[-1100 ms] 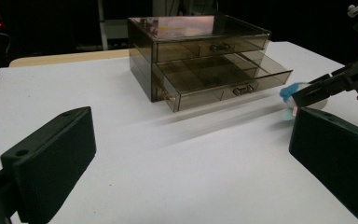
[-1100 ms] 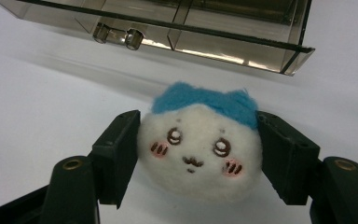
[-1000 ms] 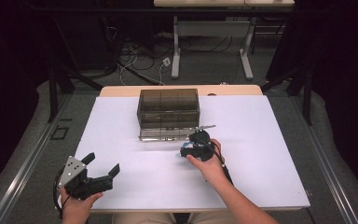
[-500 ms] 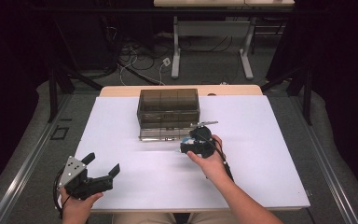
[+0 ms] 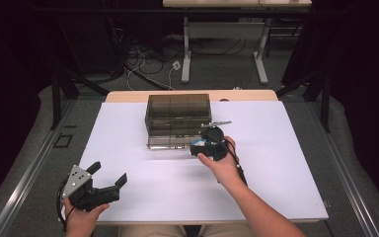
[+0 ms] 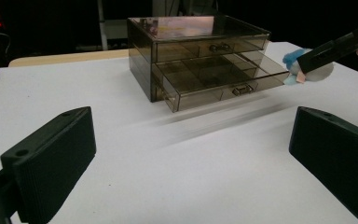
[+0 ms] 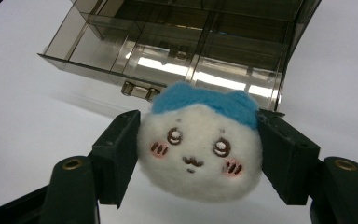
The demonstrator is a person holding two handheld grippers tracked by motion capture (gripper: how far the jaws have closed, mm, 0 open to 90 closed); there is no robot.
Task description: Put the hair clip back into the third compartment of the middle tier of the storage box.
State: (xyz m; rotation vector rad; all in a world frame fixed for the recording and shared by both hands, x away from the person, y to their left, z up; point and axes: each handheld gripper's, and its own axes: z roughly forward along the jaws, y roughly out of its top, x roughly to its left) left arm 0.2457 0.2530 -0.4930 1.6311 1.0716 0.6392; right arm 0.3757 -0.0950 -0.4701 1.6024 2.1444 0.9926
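A smoky, translucent plastic drawer cabinet (image 5: pixel 178 120) stands near the far middle of the matte white table top (image 5: pixel 286 163), boxy and hard-edged, its glossy lid catching reflections. Its lower drawer (image 6: pixel 223 79) is pulled out toward the person, showing thin dividers that split it into compartments and a small metal-looking handle (image 6: pixel 242 89) on its front; the upper drawer (image 6: pixel 205 46) sits closed. The right gripper (image 7: pixel 196 156) is held just off the drawer's front right corner, its two black jaws pressed against either side of a small round plush toy (image 7: pixel 200 144). The toy is fuzzy and white with a blue felt-like cap with two ear bumps, stitched eyes and mouth, and pink striped cheeks. In the left gripper view the same toy shows beside the open drawer, pinched in the far jaws, above the table surface. The left gripper (image 5: pixel 108 175) rests low at the near left corner of the table, well apart from the cabinet, its ribbed, blocky black jaws spread wide with nothing between them.
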